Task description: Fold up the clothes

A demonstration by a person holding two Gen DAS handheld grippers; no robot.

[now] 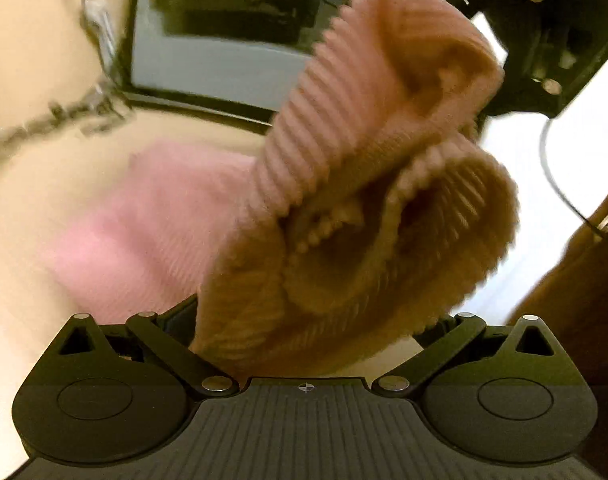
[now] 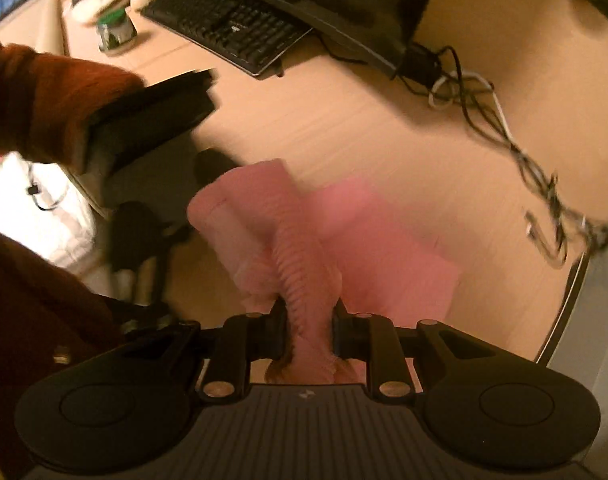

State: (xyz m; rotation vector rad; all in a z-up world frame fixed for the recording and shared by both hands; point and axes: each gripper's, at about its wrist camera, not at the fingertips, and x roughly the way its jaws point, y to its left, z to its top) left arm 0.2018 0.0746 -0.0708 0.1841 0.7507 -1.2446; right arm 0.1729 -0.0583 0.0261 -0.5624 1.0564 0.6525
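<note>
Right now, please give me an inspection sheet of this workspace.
Surface: light wooden desk, partly bare.
Job's things: pink ribbed knit garment, partly lifted, rest lying on the desk.
Clutter: keyboard, green-labelled jar.
Grippers: right gripper jaws shut on the garment; left gripper has garment bunched before it, jaws hidden.
Cables: tangled bundle by the monitor base.
Surroundings: a rust-coloured sleeve.

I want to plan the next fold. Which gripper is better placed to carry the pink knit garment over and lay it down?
Right, probably. The right gripper is clamped on a bunched ribbed part of the pink knit garment, lifted above the desk. The left gripper's fingertips are hidden behind fabric, so its grip is unclear.
</note>
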